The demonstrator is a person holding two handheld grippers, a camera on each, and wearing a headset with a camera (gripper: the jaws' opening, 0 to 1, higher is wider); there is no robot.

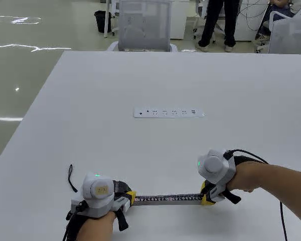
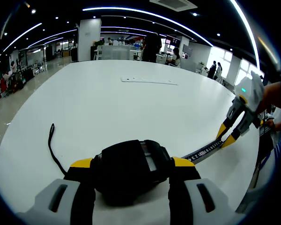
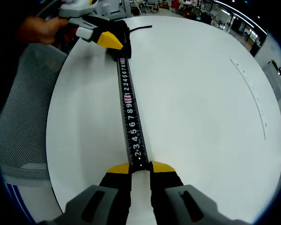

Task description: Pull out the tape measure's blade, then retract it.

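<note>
Now, case [image 2: 127, 171] in left gripper [image 2: 133, 162], blade [image 3: 130, 117] in right gripper [image 3: 140, 167]

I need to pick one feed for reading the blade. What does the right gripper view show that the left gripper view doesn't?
Right gripper view adds: the blade face-on with clear numerals, its tip in the right hand-held gripper, and a grey mesh chair back. Left gripper view adds: the black case close up in the left hand-held gripper, ceiling lights, distant people. Shared: white table, power strip, black strap.
</note>
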